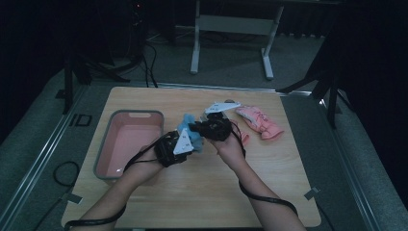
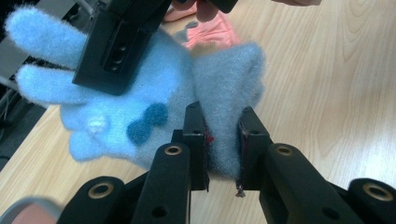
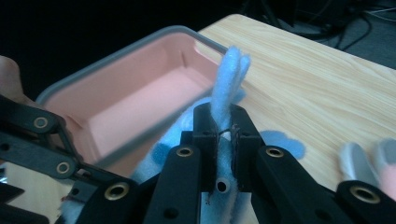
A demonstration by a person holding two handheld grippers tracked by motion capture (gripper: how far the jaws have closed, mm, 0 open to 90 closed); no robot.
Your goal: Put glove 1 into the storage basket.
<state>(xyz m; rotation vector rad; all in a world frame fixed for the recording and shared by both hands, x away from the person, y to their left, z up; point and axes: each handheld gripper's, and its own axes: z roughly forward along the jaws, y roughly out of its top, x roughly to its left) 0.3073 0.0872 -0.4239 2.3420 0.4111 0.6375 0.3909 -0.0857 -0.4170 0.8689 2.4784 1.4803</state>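
Both grippers, left gripper (image 1: 191, 143) and right gripper (image 1: 196, 127), hold a blue glove (image 1: 188, 126) beside the pink bin (image 1: 107, 144).

The blue glove (image 2: 140, 93) pinched between the left gripper's (image 2: 223, 140) jaws is fuzzy fleece cloth, matt and napped, with a darker felt-like bow sewn on just left of those jaws. The right gripper (image 3: 224, 128) clamps a thin fold of the same fluffy cloth. Both grippers look like hard black plastic, slightly glossy, with brass-coloured metal rivets. Beyond the right gripper's jaws, the pink bin (image 3: 140, 93) is smooth plastic with a grey rim. The tabletop (image 2: 336, 93) is pale wood grain, smooth and matt. The pink glove (image 1: 260, 122) looks like soft knit.
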